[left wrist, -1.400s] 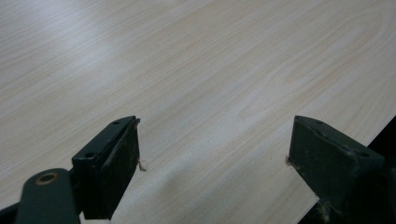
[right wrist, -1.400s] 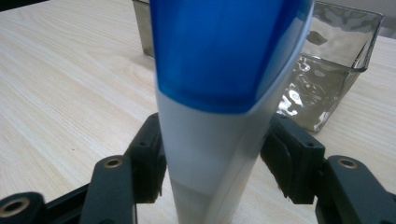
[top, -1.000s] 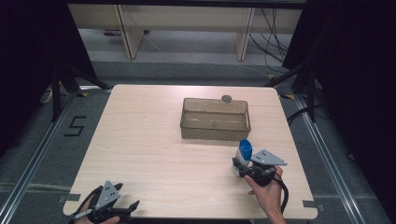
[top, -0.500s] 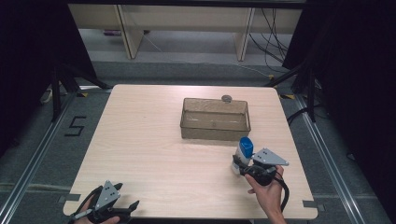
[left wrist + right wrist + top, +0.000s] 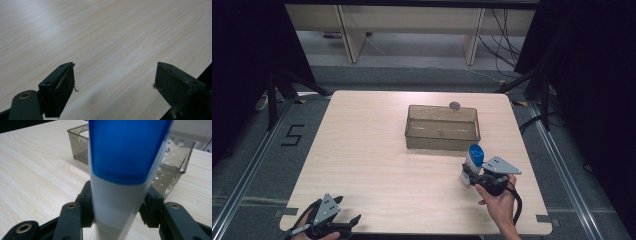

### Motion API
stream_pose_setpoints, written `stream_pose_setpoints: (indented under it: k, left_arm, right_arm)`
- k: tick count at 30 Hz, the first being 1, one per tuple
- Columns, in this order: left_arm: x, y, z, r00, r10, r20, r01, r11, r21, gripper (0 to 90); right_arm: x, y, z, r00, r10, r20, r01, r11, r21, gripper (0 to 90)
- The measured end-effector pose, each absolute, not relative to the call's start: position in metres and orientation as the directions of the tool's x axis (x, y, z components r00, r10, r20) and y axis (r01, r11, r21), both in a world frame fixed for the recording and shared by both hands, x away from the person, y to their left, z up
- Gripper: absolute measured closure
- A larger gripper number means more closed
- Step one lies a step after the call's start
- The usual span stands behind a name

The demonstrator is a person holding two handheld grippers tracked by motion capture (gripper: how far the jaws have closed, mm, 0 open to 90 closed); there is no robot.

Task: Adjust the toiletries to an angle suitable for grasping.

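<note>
Here the right gripper jaws have closed on an upright white tube with a blue cap; the left gripper jaws gape wide.

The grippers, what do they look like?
Each gripper, left and right, is black with two flat black jaws on arms with brass-ringed pivot holes. A grey three-cornered plate sits on top. A black cable trails from the right one. No sleeves show.

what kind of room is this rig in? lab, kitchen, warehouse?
Most likely a lab or recording workcell, not a kitchen. A bare wooden table stands between dark curtains, floor rails run along its sides, a taped "5" marks the floor, and loose cables hang behind.
</note>
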State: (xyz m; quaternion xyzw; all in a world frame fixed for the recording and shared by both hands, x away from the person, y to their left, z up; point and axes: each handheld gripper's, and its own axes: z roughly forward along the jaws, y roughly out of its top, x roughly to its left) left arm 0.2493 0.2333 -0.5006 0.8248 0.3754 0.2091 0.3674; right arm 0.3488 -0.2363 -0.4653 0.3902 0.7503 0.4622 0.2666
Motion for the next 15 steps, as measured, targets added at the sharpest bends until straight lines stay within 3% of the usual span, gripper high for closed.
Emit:
stream_pose_setpoints:
  k: [15]
  left_arm:
    - [0.2494,0.2330,-0.5008,0.630,0.774,0.068,0.466,-0.447,0.763,16.1]
  right_arm:
    - [0.3502,-0.2389,-0.4604,-0.558,0.830,-0.011,0.352,0.249,0.902,54.9]
